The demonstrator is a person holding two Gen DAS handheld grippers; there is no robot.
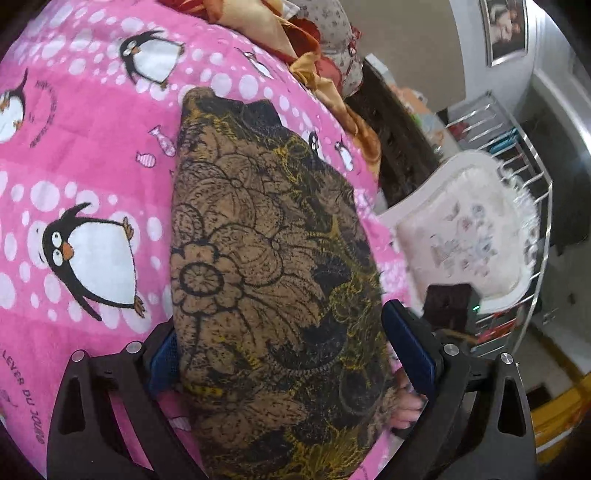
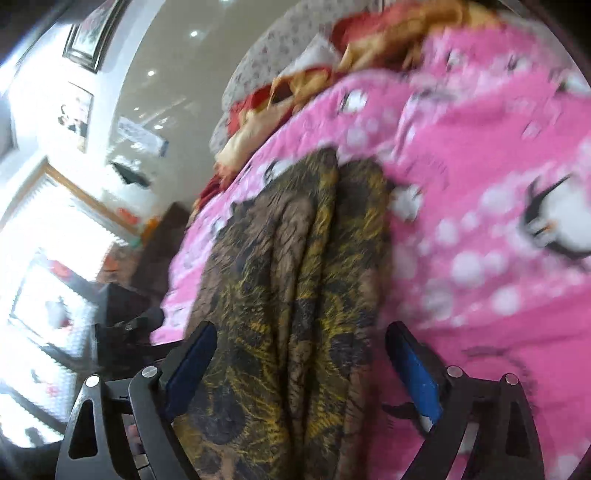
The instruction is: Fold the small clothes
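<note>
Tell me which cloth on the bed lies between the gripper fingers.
The brown floral garment, dark with yellow flowers; the orange-red cloths sit bunched far off.

Pink penguin bedspread (image 1: 92,177), framed picture (image 1: 506,29), bright window (image 2: 44,236)

brown and black flower-print cloth garment (image 1: 266,266): soft woven fabric, matt, slightly fuzzy, yellow thread-like lines; creased in long folds in right wrist view (image 2: 295,295)
pink penguin-print bedsheet (image 1: 92,155): thin cotton-like cloth, matt, smooth, printed
left tool (image 1: 284,354): matt black plastic arms, shiny metal rivets, blue textured pads
right tool (image 2: 303,369): same black plastic, blue pads, metal rivets
orange and red bundled cloth (image 1: 306,48): satin-like, slight sheen
white fringed rug (image 1: 469,240): fluffy pile
</note>
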